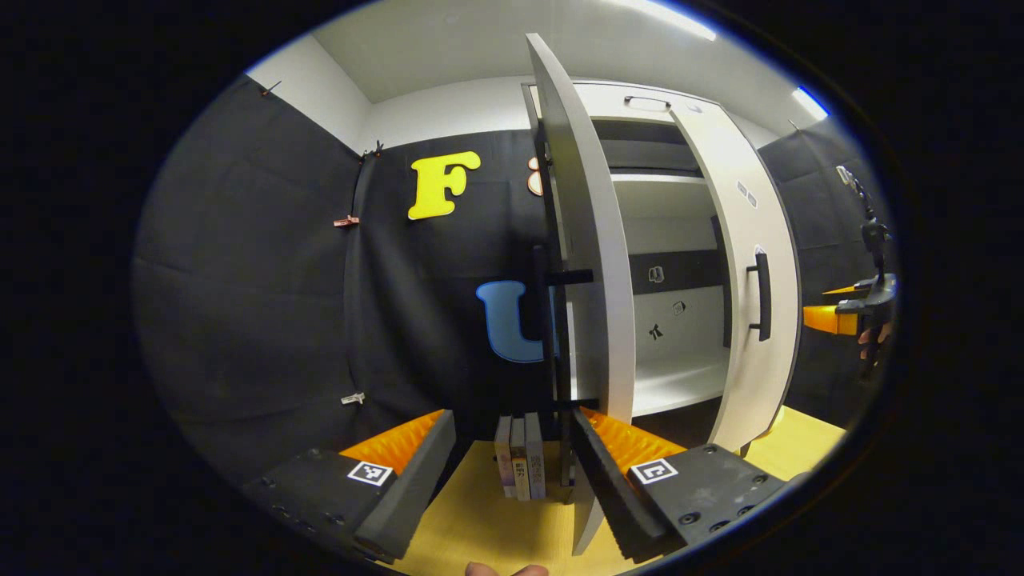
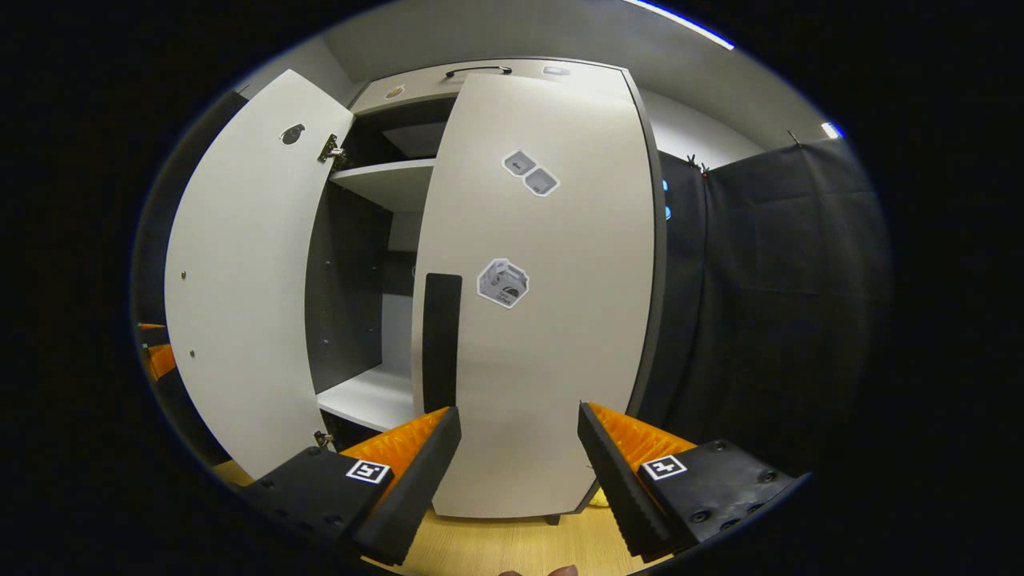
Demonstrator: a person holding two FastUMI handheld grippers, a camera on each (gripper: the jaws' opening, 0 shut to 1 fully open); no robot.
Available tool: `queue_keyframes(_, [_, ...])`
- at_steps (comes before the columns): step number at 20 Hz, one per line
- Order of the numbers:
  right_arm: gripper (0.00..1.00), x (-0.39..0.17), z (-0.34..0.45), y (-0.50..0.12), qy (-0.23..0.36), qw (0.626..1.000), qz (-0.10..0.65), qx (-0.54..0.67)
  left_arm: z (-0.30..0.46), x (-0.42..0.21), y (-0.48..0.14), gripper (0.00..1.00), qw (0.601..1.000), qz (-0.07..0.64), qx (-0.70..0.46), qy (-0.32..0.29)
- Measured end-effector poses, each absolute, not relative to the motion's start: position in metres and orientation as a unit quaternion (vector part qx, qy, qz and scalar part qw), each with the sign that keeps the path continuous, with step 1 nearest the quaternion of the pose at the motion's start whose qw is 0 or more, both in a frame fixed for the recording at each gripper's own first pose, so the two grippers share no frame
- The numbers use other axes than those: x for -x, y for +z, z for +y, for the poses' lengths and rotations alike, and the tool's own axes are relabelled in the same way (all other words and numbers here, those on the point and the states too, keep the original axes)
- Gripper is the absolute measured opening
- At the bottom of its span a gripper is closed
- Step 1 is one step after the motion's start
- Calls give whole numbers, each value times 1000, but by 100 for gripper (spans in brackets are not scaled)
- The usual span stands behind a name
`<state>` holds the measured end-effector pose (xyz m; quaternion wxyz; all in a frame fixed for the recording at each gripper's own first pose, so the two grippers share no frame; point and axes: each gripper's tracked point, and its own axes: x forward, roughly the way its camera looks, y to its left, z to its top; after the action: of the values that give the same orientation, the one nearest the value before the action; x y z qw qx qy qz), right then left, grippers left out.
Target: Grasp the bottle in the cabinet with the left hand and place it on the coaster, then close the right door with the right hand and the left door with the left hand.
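Note:
The white cabinet's left door (image 1: 588,264) stands wide open, edge-on to the left gripper view, with its lower edge close to the right finger. My left gripper (image 1: 514,448) is open and holds nothing. The right door (image 2: 552,320) is swung most of the way shut, its black handle (image 2: 442,340) just above my right gripper (image 2: 520,436), which is open and a little short of the panel. Between the doors I see a bare white shelf (image 2: 364,396). In the left gripper view the right door (image 1: 756,240) and the right gripper (image 1: 860,308) show at the far right.
Several books (image 1: 520,468) stand upright on the yellow tabletop (image 1: 480,520) just ahead of my left gripper, beside the left door's foot. Black cloth wall (image 1: 256,304) closes off the left side. The left door's inner face (image 2: 248,296) fills the left of the right gripper view.

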<state>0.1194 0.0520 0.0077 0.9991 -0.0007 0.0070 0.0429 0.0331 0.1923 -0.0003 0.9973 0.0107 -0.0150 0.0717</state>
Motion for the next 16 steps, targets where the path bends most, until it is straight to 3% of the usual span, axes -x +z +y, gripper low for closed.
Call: queue_keyframes(16, [98, -67, -20, -8, 10, 1000, 23, -8, 103, -45, 14, 93, 1000, 3, 12, 25])
